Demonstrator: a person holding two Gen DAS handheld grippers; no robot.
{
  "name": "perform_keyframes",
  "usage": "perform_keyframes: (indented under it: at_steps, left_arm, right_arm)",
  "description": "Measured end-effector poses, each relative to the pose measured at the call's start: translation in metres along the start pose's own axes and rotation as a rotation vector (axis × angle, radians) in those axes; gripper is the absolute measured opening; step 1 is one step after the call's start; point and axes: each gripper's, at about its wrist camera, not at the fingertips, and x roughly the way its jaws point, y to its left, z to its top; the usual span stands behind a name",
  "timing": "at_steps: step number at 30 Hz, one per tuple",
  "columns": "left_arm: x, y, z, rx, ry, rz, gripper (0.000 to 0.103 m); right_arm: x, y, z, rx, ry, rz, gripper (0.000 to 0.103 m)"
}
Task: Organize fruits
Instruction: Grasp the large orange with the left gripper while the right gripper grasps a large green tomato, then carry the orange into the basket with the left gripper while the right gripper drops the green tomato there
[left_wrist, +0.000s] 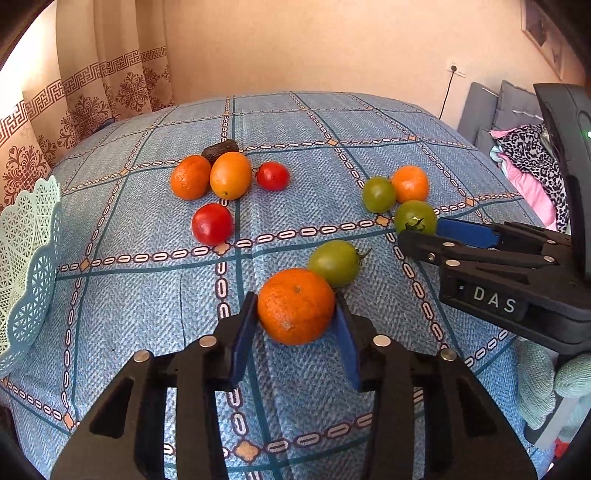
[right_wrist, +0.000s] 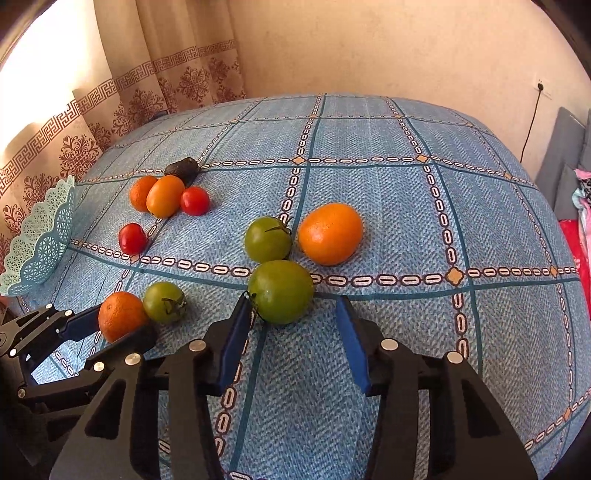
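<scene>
In the left wrist view my left gripper (left_wrist: 295, 301) is shut on an orange (left_wrist: 295, 306), blue pads pressing both its sides just over the blue checked cloth (left_wrist: 147, 295). A green tomato (left_wrist: 334, 263) lies right behind it. In the right wrist view my right gripper (right_wrist: 292, 301) is open, with a green tomato (right_wrist: 280, 291) between its fingertips, close to the left pad. Behind that lie another green tomato (right_wrist: 267, 240) and an orange (right_wrist: 330, 233). Far left lie two oranges (left_wrist: 190, 177), two red tomatoes (left_wrist: 212, 224) and a dark avocado (left_wrist: 221, 149).
A pale turquoise lace-pattern basket (left_wrist: 29, 266) stands at the table's left edge. A patterned curtain (left_wrist: 92, 92) hangs behind it. A grey sofa with clothes (left_wrist: 524, 147) is off the right side. A gloved hand (left_wrist: 554, 384) holds the right gripper.
</scene>
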Motion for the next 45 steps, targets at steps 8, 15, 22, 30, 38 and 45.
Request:
perform_keyframes:
  at_steps: [8,15,22,30,38,45]
  left_arm:
    - [-0.013,0.013,-0.002,-0.056,-0.026,0.006,0.039]
    - [-0.039,0.027,-0.004,-0.075,-0.095,0.091,0.039]
    - [-0.077,0.059,-0.005,-0.147,-0.189,0.206,0.039]
    - [-0.111,0.123,-0.009,-0.252,-0.245,0.349,0.039]
    - [-0.118,0.182,-0.025,-0.339,-0.215,0.431,0.039]
    - [-0.12,0.208,-0.034,-0.37,-0.196,0.445,0.051]
  right_arm:
    - [-0.011,0.004,0.0,0.006,-0.032,0.042,0.034]
    - [-0.044,-0.008,-0.005,0.029,-0.089,0.062,0.034]
    - [-0.091,-0.001,0.004,0.033,-0.171,0.143,0.034]
    - [-0.114,0.055,0.028,-0.04,-0.183,0.21,0.034]
    - [-0.113,0.14,0.051,-0.125,-0.17,0.274,0.034]
    - [-0.102,0.195,0.054,-0.208,-0.143,0.319,0.034]
